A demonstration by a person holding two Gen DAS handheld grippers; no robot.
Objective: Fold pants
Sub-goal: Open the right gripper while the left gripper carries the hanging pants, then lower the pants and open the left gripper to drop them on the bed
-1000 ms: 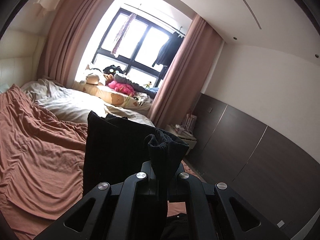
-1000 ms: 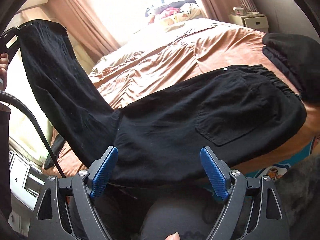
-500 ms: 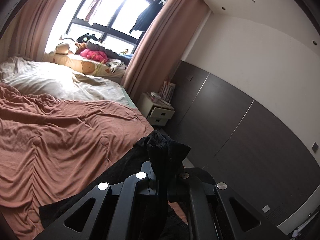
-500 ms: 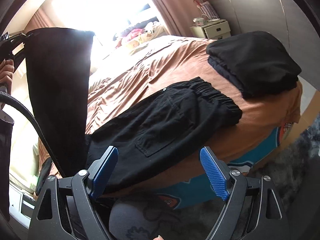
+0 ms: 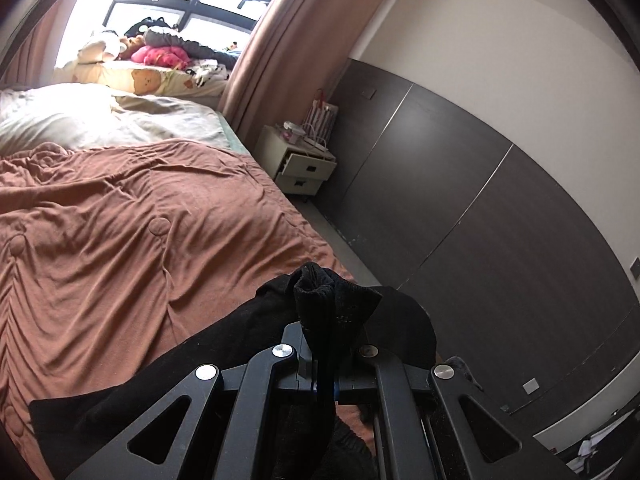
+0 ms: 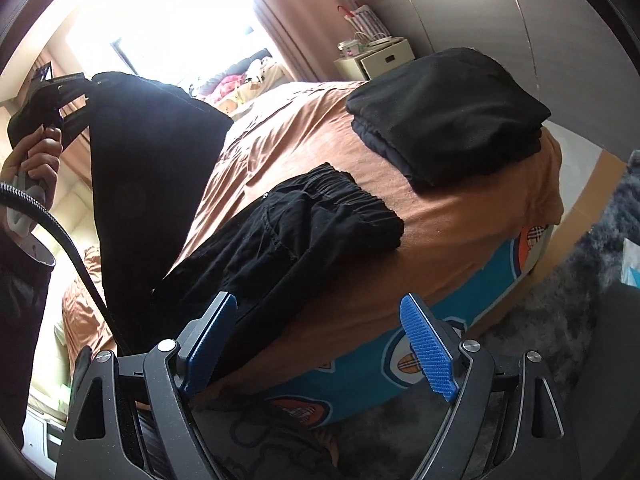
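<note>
1. Pants (image 6: 288, 236), black and soft, lie with the elastic waistband flat on the brown bedspread (image 6: 460, 224) near the foot of the bed, while the leg end hangs lifted at the left of the right wrist view
2. Cloth looks limp and fairly light (it drapes straight down from the pinch), so it will likely sag and slide unless taken by a doubled edge: the cuffs or the gathered waistband
3. Left tool (image 5: 326, 364) is clenched on the bunched leg end, fabric poking up between its fingers
4. Right tool (image 6: 320, 344) stands released, nothing between its blue pads (image 6: 428, 348), hovering off the bed's edge
5. Beyond, a folded black garment (image 6: 448, 112) sits on the bed corner, apart from the pants
</note>
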